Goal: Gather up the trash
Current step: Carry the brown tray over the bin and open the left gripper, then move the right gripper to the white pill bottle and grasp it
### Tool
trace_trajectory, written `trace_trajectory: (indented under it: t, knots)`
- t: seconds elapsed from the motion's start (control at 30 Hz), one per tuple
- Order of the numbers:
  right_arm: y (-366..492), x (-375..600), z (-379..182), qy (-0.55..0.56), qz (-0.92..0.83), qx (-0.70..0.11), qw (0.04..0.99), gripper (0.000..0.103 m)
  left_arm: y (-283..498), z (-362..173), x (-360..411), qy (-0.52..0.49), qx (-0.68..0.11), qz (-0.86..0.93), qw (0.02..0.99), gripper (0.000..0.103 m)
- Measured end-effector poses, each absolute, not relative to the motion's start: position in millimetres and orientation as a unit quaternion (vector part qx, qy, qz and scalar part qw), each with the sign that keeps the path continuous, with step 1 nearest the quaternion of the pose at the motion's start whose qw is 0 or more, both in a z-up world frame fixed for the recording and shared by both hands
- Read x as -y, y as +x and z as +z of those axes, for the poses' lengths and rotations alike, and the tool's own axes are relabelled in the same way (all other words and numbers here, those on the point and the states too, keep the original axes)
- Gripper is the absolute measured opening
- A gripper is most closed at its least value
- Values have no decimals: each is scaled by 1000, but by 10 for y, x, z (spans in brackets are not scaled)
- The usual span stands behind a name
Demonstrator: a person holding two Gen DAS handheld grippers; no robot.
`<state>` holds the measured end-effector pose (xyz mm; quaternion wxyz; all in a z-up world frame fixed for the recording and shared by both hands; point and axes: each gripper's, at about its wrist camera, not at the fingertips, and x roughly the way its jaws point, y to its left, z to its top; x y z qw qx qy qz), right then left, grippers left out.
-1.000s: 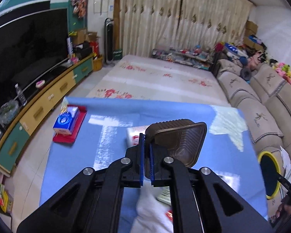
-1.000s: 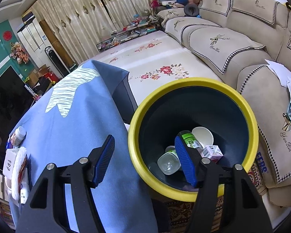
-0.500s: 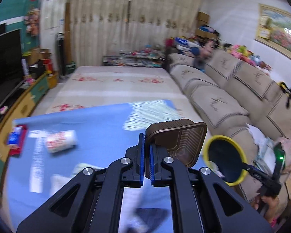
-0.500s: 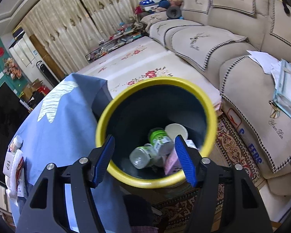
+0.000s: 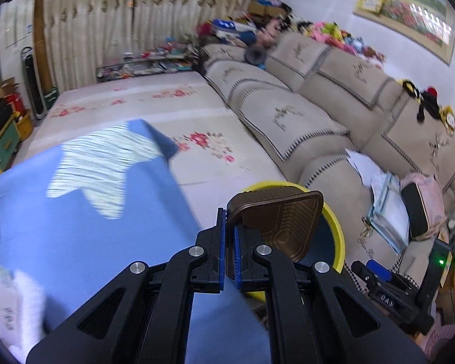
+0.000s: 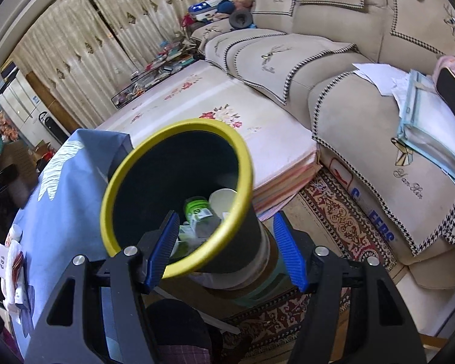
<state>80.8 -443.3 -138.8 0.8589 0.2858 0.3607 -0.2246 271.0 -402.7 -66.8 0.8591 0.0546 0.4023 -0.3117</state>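
Note:
My left gripper (image 5: 230,221) is shut on the rim of a brown plastic tray (image 5: 283,221) and holds it in the air in front of the yellow-rimmed black bin (image 5: 336,233), which the tray partly hides. In the right wrist view the same bin (image 6: 179,157) stands beside the blue-clothed table (image 6: 66,194) and holds a green-capped bottle (image 6: 198,209), a white cup (image 6: 224,200) and other trash. My right gripper (image 6: 226,245) is open and empty, just in front of the bin's near rim.
A beige sofa (image 5: 318,112) with papers (image 6: 430,121) runs along the right. A floral mat (image 5: 154,112) covers the floor behind the table. White wrappers (image 5: 12,306) lie on the blue cloth (image 5: 75,227). A patterned rug (image 6: 339,221) lies below the bin.
My left gripper has swung right with the tray, from over the table to in front of the bin. My right gripper has drawn back and right from over the bin mouth.

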Motion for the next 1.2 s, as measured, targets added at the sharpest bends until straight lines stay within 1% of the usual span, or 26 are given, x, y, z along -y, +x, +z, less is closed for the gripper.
trace_trajectory:
  t: [0.2,0.4,0.43,0.47,0.5,0.53,0.57,0.63,0.8,0.83,0.87,0.93,1.03,1.2]
  knots:
    - [655,4568,-1461,300,-236,-358,852,62,2787,-1017,4737,82,-427,-324,840,5]
    - [548,4648,-1500,308,-245,-356,848,63,2826,-1310,5033,101,-447,-319,830,6]
    - [541,4653,-1502,308,-246,-355,847,63,2831,-1334,5058,101,-449,-316,829,14]
    - [542,4659,-1499,309,-246,-355,847,63,2829,-1381,5036,100,-450,-315,829,28]
    - [544,4650,-1495,308,-246,-355,848,63,2824,-1384,5035,99,-449,-313,831,37]
    - [540,4653,-1497,308,-246,-355,848,63,2823,-1380,5019,97,-447,-310,833,56]
    - [543,4651,-1491,307,-246,-356,848,63,2804,-1357,4970,94,-442,-310,836,64]
    - [559,4611,-1458,302,-244,-355,850,63,2736,-1248,4855,89,-430,-318,840,66]
    - [622,4470,-1371,287,-241,-356,856,63,2516,-766,4240,48,-394,-340,852,85]
    - [642,4430,-1359,284,-239,-357,857,63,2464,-683,4099,43,-385,-341,856,92]
    - [662,4397,-1346,281,-238,-358,858,63,2421,-591,3941,37,-374,-339,863,95]
    - [702,4320,-1312,275,-234,-359,861,63,2341,-396,3543,22,-348,-326,878,98]
    - [763,4202,-1265,264,-228,-361,865,64,2304,-206,2964,4,-328,-301,895,98]
    - [909,3976,-1168,242,-218,-366,872,64,2272,-84,2023,-16,-307,-237,921,98]
